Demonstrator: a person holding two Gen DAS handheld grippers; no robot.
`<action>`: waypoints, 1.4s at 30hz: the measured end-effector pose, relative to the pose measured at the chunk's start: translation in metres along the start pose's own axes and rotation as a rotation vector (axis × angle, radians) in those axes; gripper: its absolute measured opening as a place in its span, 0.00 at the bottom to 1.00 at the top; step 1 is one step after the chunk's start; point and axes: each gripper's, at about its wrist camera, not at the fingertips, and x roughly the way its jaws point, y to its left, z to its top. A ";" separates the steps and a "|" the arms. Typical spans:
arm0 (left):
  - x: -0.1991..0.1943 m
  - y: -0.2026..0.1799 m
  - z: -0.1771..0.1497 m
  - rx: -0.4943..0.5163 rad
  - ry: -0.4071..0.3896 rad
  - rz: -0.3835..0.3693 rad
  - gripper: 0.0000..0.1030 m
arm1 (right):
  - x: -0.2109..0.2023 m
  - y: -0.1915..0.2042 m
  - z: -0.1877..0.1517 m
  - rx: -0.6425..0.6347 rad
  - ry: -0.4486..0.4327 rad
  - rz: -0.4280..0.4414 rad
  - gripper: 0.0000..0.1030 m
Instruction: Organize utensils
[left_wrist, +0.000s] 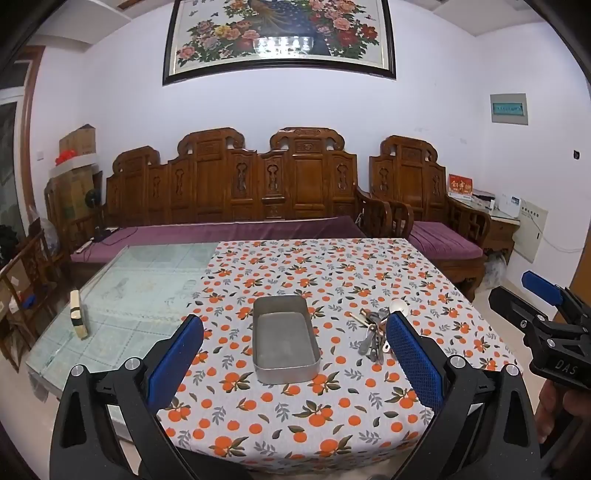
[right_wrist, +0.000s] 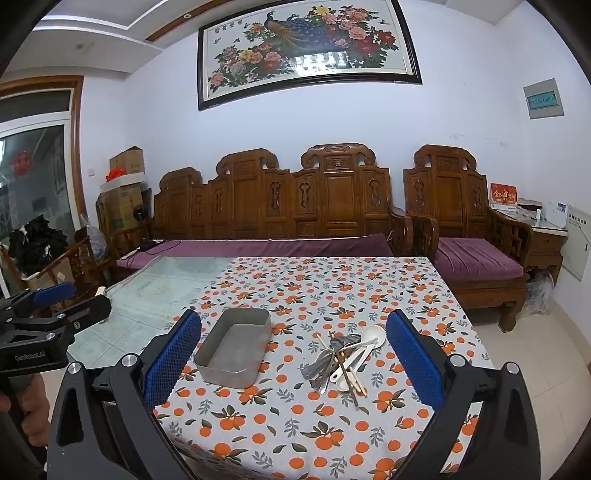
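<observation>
A jumbled pile of utensils (right_wrist: 341, 360), spoons and chopsticks among them, lies on the orange-print tablecloth (right_wrist: 295, 424), ahead of the right gripper (right_wrist: 293, 354) and nearer its right finger. Beside it, toward the left finger, sits a metal tin (right_wrist: 236, 345), empty. Both grippers, right and left gripper (left_wrist: 293, 360), gape wide, holding nothing. Sorting seems not yet begun; next likely calls for pinching one utensil.

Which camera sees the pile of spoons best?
The right wrist view. There the utensil pile lies in the open between the fingers, with spoons and chopsticks easy to tell apart. In the left wrist view the pile is partly hidden behind a blue finger.
</observation>
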 end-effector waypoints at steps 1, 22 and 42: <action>0.000 0.000 0.000 0.000 0.000 0.000 0.93 | 0.000 0.000 0.000 0.000 0.000 -0.001 0.97; -0.003 -0.001 0.005 0.000 0.001 0.000 0.93 | 0.002 0.002 0.001 -0.002 -0.001 -0.002 0.97; -0.003 0.000 0.008 -0.002 -0.002 0.001 0.93 | -0.002 0.000 -0.001 -0.001 -0.004 -0.001 0.97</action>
